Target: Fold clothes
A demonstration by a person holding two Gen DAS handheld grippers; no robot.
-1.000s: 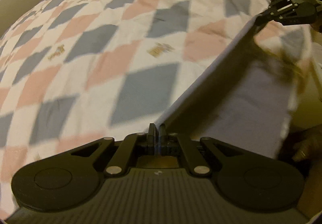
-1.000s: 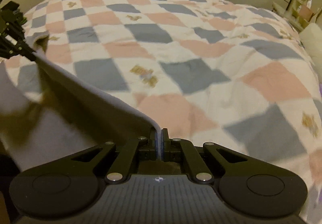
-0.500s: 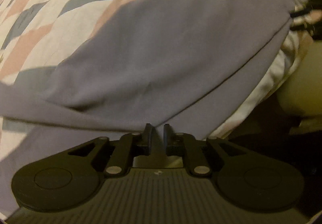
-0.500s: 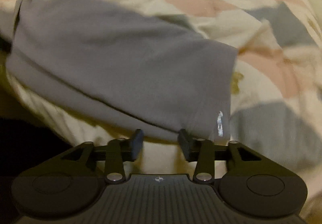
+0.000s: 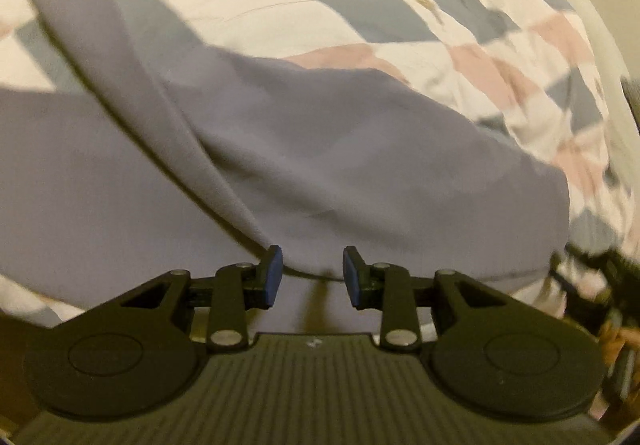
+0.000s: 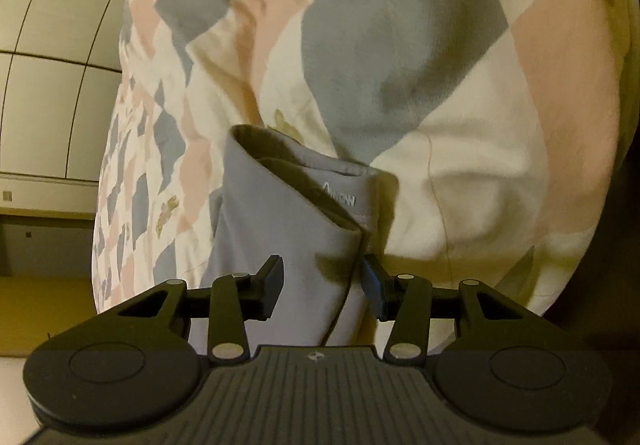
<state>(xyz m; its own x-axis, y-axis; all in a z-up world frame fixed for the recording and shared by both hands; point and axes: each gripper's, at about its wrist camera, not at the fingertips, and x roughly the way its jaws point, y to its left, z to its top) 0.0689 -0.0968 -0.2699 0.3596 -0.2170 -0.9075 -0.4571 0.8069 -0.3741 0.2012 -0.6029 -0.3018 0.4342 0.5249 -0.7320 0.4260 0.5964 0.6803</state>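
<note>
Left claw [image 5: 313,271]: jaws apart, nothing gripped; blue pads at the near hem of the garment [image 5: 320,165]. Garment: grey-lilac, lying on the quilt [image 5: 360,5], one long fold running up-left. Right claw [image 6: 322,285]: jaws apart, garment edge [image 6: 280,229] between them, not pinched. Right view alone shows a small white logo [image 6: 339,192] at a turned-back corner, and panelled wall [image 6: 52,65] left of the quilt [image 6: 460,105].
</note>
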